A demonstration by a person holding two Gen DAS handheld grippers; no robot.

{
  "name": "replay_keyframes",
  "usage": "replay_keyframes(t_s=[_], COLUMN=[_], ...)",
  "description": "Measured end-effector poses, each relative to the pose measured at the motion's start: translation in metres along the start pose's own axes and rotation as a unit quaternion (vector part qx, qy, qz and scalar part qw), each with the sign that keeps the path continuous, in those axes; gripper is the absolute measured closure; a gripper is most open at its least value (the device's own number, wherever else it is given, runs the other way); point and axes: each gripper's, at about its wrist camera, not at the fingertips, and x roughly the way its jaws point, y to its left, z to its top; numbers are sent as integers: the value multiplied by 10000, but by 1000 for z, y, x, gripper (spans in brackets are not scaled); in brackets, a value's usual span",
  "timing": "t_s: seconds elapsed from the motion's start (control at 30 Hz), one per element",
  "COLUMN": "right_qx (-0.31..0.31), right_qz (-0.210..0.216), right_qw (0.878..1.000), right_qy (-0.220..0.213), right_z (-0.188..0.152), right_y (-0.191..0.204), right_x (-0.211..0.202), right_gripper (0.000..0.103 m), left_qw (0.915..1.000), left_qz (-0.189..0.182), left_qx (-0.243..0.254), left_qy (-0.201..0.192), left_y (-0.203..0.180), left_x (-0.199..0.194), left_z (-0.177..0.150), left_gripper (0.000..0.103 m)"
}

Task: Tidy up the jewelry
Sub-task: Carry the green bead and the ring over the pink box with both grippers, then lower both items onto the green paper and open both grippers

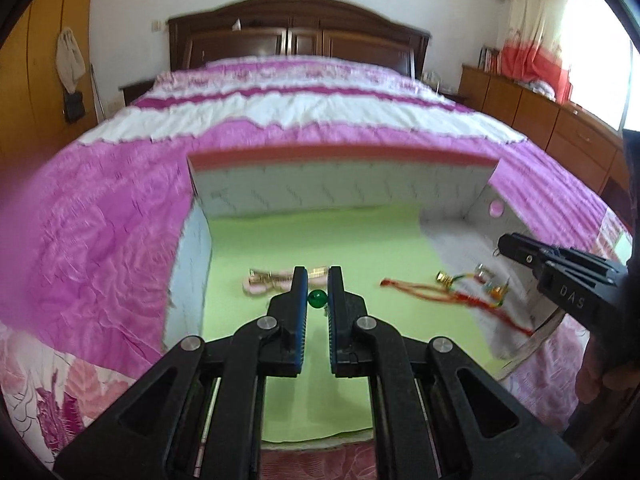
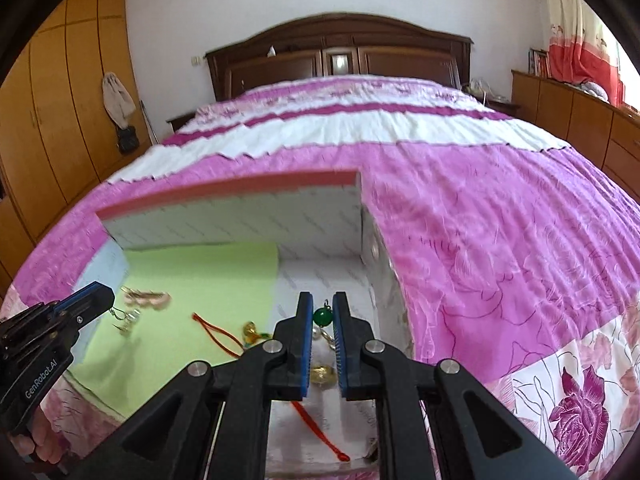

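An open white box [image 1: 344,188] with a green liner [image 1: 320,240] lies on the bed. My left gripper [image 1: 318,286] is shut on a green bead earring [image 1: 317,299] above the liner. In the right wrist view that earring [image 2: 127,319] hangs from the left gripper [image 2: 108,300]. My right gripper [image 2: 322,312] is shut on a second green bead earring [image 2: 322,317] over the box's white part. A red cord bracelet with gold bells [image 1: 448,290] and a pink and gold piece [image 1: 272,280] lie in the box.
The pink and white quilt [image 2: 480,200] spreads all around the box. The box's raised lid [image 2: 240,208] stands at its far side. A wooden headboard [image 2: 340,52], wardrobes [image 2: 52,120] and low cabinets [image 1: 540,108] ring the bed.
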Motion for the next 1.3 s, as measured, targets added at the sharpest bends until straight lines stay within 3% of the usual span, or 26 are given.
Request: replay_keyframes(t_s=[0.17, 0.33, 0.43, 0.5, 1.3], right_qx=[-110, -35, 51, 94, 235], right_qz=[-102, -83, 14, 114, 813], right_qw=[9997, 9995, 9996, 9996, 9951], right_qy=[183, 294, 293, 248, -507], right_z=[1, 3, 5, 5, -10], right_y=[1, 1, 0, -1, 7], right_x=[8, 9, 6, 2, -114], right_gripper=[91, 91, 81, 72, 55], left_qw=[9989, 9977, 9972, 9973, 9990], left_qz=[52, 109, 151, 143, -347], left_qx=[-48, -122, -132, -155, -213], left_qy=[470, 656, 718, 704, 176], left_y=[0, 2, 3, 3, 3], left_x=[16, 19, 19, 17, -79], left_z=[-3, -4, -4, -4, 11], left_gripper=[102, 99, 89, 81, 73])
